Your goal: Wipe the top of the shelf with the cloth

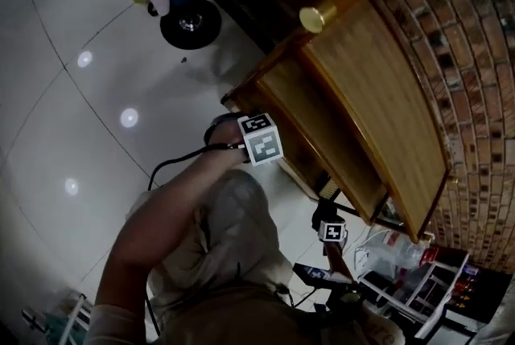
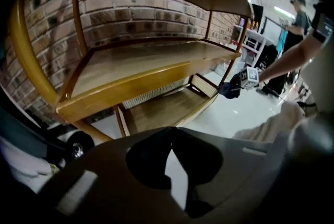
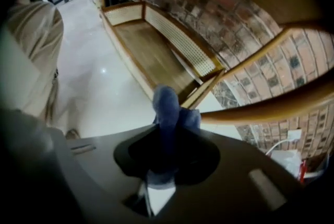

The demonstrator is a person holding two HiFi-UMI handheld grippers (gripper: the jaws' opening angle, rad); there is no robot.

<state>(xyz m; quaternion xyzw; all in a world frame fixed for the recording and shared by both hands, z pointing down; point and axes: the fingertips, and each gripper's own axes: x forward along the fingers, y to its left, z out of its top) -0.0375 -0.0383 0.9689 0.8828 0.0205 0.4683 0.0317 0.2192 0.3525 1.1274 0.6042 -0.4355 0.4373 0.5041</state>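
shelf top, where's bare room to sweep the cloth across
Shelf top looks bare from the brick wall to its front edge; only a gold cylinder at the far corner. Crowded: rack and bag beyond the near end.

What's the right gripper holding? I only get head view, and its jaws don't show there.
Observer: The right gripper is shut on a blue cloth.
Operator: Left one?
Observer: The left gripper is shut, with nothing between its jaws.
Operator: Cloth on the shelf top?
Observer: No. The left gripper view shows it held off the unit's far end, below the middle shelf and clear of the shelf top.
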